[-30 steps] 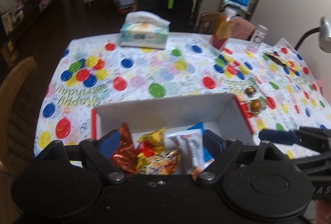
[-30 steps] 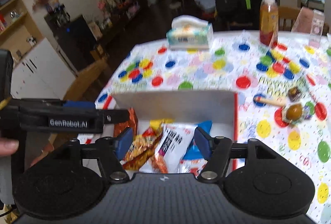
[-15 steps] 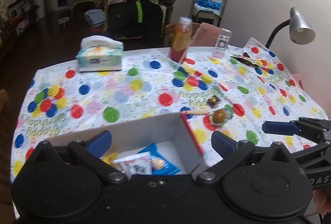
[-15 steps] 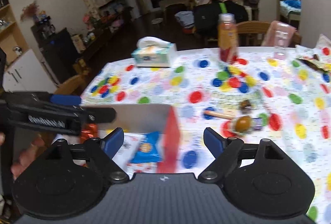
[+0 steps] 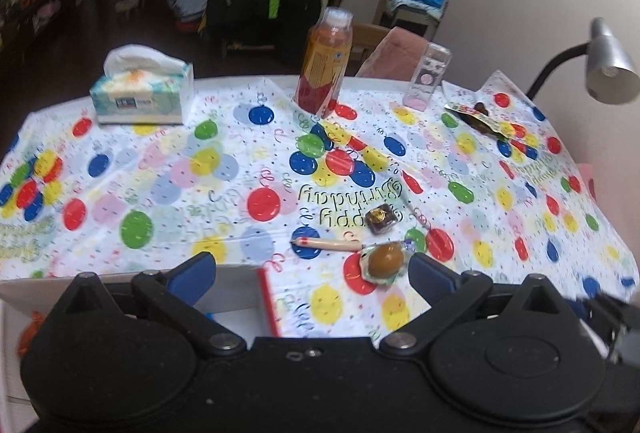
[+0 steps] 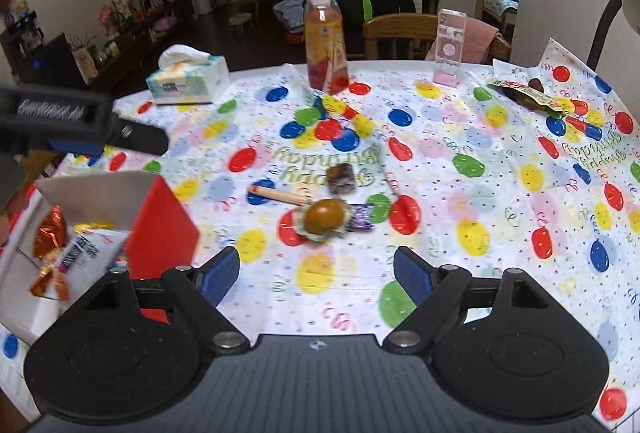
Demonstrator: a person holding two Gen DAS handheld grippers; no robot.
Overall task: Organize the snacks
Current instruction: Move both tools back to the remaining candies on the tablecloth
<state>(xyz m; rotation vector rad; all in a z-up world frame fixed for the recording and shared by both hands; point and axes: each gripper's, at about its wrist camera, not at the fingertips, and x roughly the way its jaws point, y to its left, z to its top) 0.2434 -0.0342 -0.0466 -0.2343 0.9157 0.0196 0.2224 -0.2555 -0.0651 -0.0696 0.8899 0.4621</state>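
Seen across a table under a balloon-print birthday cloth (image 6: 460, 137), left to right. Far left in the right wrist view: a white box with a red side (image 6: 160, 221), standing near the table's left edge, holding an orange foil packet (image 6: 50, 233) and a white barcoded packet (image 6: 86, 253) side by side, with more wrappers partly hidden below. Above the box, the left gripper (image 6: 140, 137), blurred, pointing rightward over the cloth; jaws spread wide and empty in its own view (image 5: 312, 269), one blue pad over the box's far wall (image 5: 236, 273). Behind, a tissue box (image 6: 188, 81) close to the far edge. Centre: open cloth in front of the right gripper (image 6: 316, 273), jaws apart, nothing between them. Just beyond that clear patch, the loose snacks: a slim tan stick (image 6: 280, 195), a brown round sweet in a clear wrapper (image 6: 324, 215) touching the stick's end, a small purple wrapper (image 6: 360, 215) just beside it, and a dark square sweet (image 6: 341, 177) a little further back. At the far edge, an orange drink bottle (image 6: 324, 41) and a clear case (image 6: 450, 49), both upright. Far right: a flat green-and-red packet (image 6: 532, 95) near the table's corner, well apart from the rest; a lamp (image 5: 600, 69) bending over that edge.
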